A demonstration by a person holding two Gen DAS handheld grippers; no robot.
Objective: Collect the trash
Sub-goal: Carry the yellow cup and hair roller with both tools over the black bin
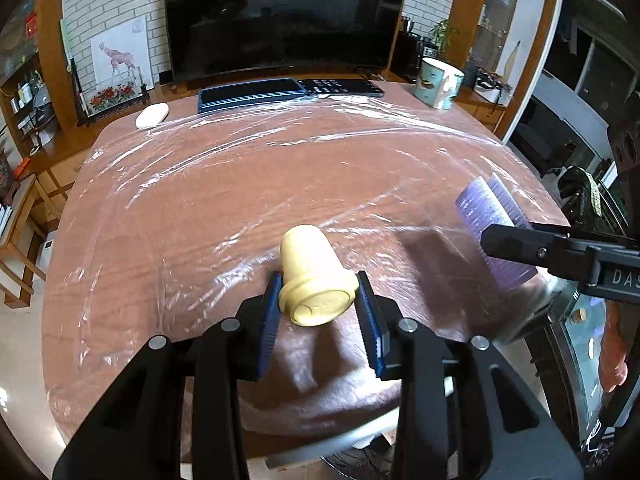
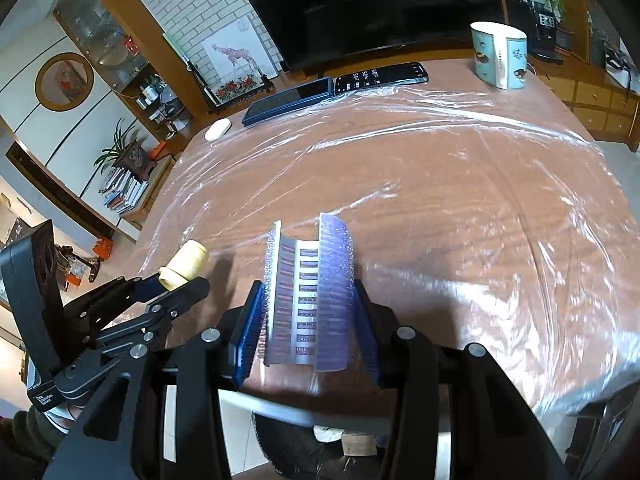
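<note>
Film-covered table (image 1: 240, 184), left wrist view: yellow cup (image 1: 316, 280), right: purple strip (image 2: 310, 292)

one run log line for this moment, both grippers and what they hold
left gripper: shut on yellow cup | right gripper: shut on purple tray | both above table

A brown table (image 1: 200, 208) under plastic film (image 1: 320, 140) bears a mug (image 1: 438, 82), two phones (image 1: 340, 87) and a white case (image 1: 152, 115).

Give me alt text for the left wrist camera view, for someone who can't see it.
The left gripper is clamped on a small cream-yellow cup above a brown table covered in clear plastic film. At right, the other gripper holds a purple plastic tray.
</note>
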